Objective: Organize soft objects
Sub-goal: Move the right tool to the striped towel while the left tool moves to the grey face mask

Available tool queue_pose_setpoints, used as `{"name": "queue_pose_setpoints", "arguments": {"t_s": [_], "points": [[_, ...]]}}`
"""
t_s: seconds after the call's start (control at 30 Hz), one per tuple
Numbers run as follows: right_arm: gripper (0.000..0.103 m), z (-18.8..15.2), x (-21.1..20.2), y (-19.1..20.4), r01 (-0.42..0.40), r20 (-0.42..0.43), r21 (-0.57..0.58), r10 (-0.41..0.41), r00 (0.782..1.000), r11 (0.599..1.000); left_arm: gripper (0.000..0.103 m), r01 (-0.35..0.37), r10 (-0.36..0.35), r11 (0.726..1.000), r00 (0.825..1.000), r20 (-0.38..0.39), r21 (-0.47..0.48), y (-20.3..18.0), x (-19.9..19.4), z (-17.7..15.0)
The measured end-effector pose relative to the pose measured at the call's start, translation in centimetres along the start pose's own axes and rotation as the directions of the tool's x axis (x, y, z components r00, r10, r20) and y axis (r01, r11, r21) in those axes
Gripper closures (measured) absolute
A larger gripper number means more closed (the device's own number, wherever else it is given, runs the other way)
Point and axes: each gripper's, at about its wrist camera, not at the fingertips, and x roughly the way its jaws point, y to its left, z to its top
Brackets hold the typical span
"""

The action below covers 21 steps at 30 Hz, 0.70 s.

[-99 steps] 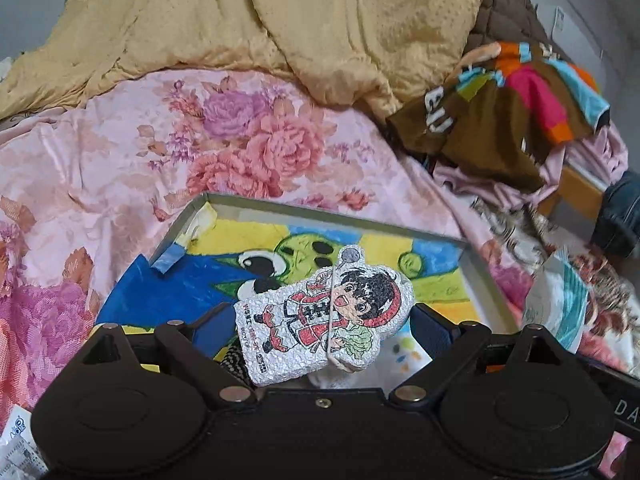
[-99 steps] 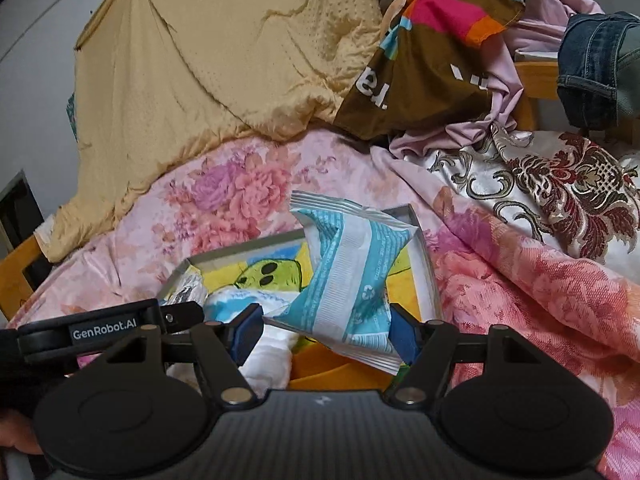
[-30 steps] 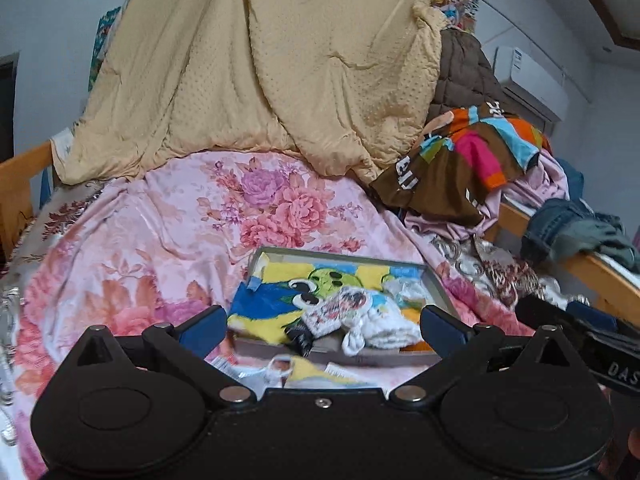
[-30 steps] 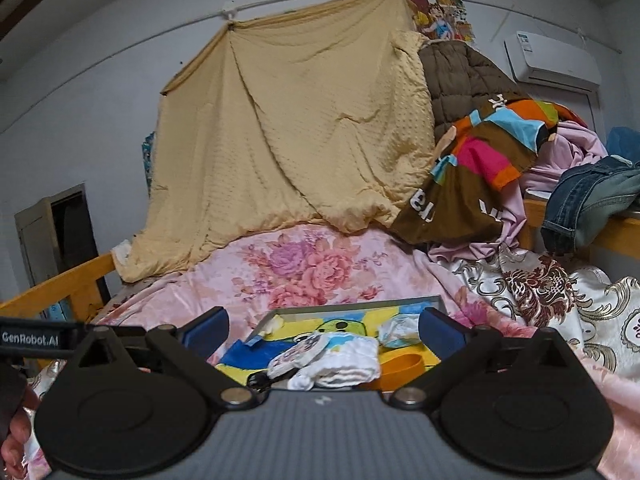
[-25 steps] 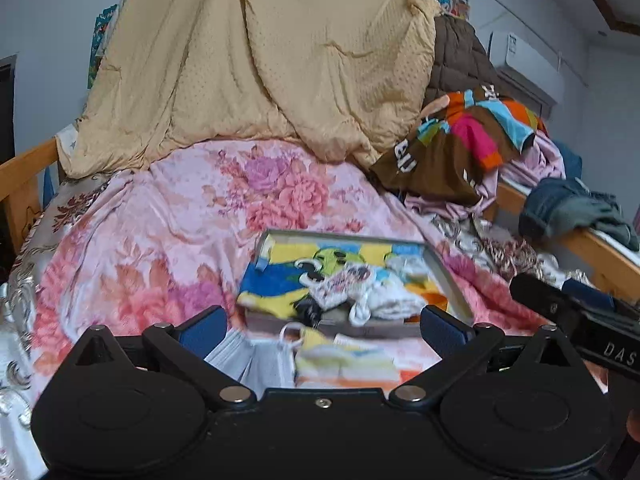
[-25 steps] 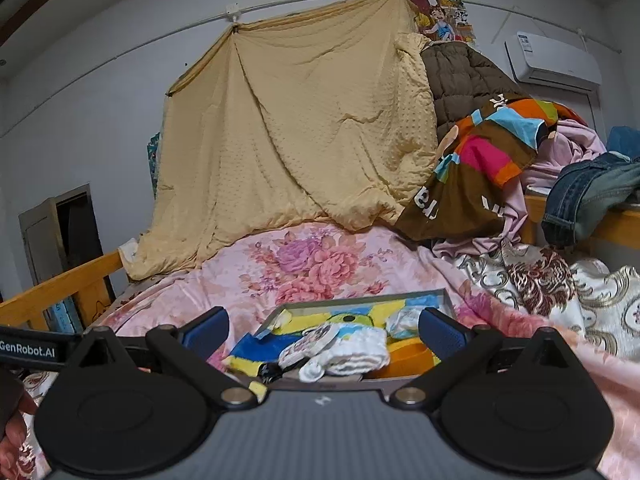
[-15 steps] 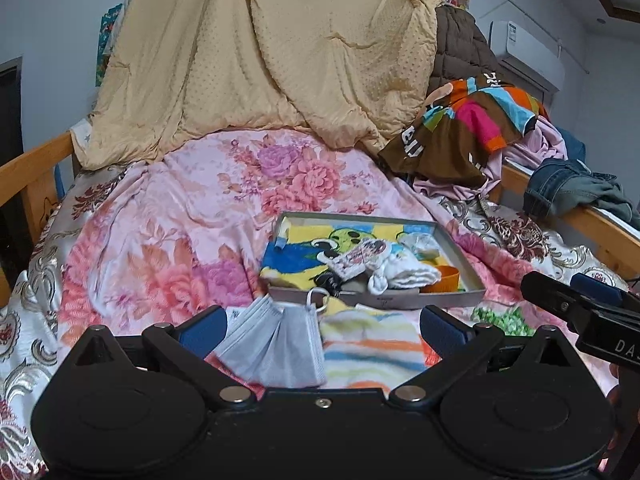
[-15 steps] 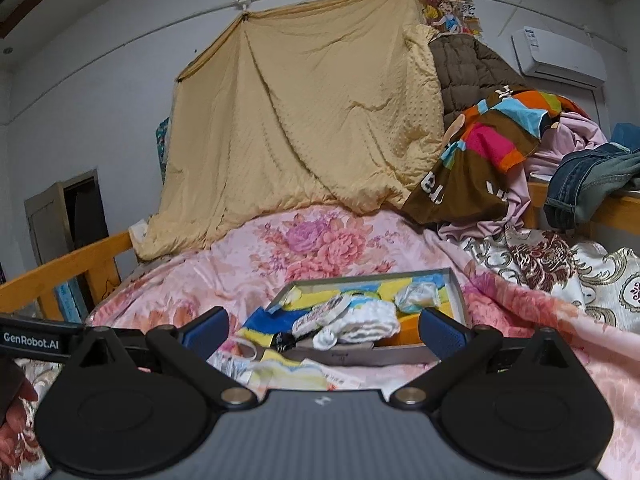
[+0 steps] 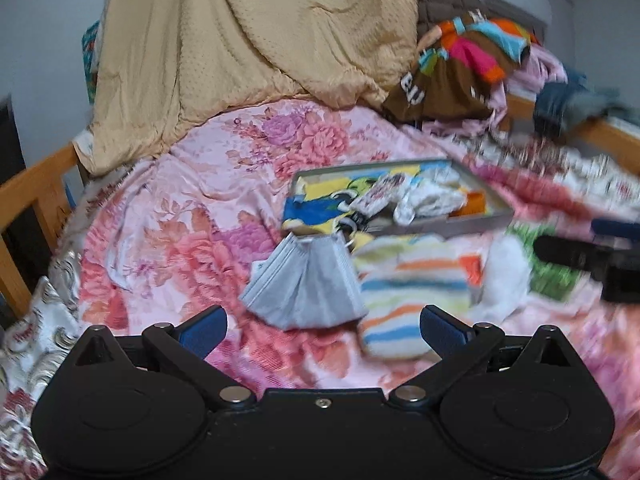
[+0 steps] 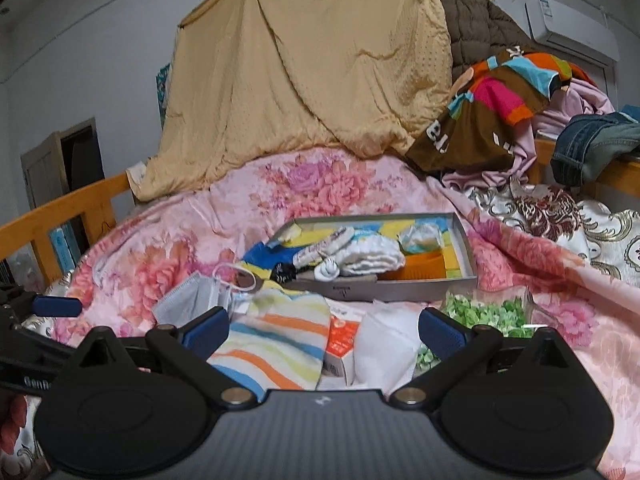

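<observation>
**Visitor:** What was on the bed just then?

**Onlooker:** A shallow grey tray (image 10: 400, 290) sat on the pink floral bedspread (image 10: 168, 248), already holding a folded white cloth (image 10: 370, 258), a flat cartoon-figure piece (image 9: 378, 198) and a pale blue packet (image 10: 422, 236). In front of the tray lay the loose things: a grey face mask (image 9: 304, 284), a striped cloth (image 9: 408, 292) just beside it, a small red-and-white box (image 10: 340, 340), something white (image 10: 384, 350), and a green-and-white patterned item (image 10: 486, 312) to the right.

**Visitor:** And the tools?

**Onlooker:** The left tool (image 9: 322, 330) hung over the mask and striped cloth with its fingers spread wide and nothing between them. The right tool (image 10: 324, 330) was the same, gaping and empty above the box and the white piece.

**Visitor:** What looked risky?

**Onlooker:** The mask and striped cloth touched, so I judged a pinch might lift both. The mask's ear loop (image 10: 236, 276) lay by the tray's front corner and could snag there. The bedspread was soft and wrinkled, so a low pinch might catch it too. The tray was crowded, and another item could slide off the pile
</observation>
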Motion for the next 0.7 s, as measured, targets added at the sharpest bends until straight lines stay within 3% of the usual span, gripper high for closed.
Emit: {"name": "queue_pose_setpoints", "arguments": {"t_s": [0.23, 0.7], "points": [[0.000, -0.8, 1.5, 0.2, 0.015, -0.079, -0.017, -0.016, 0.997, 1.000, 0.001, -0.050, 0.054, 0.992, 0.998, -0.029, 0.116, -0.3, 1.2, -1.6], [0.000, -1.1, 2.0, 0.3, 0.003, -0.108, -0.028, -0.006, 0.994, 1.000, 0.001, -0.039, 0.047, 0.995, 0.996, -0.079, 0.094, 0.0, 2.1, -2.7]]}}
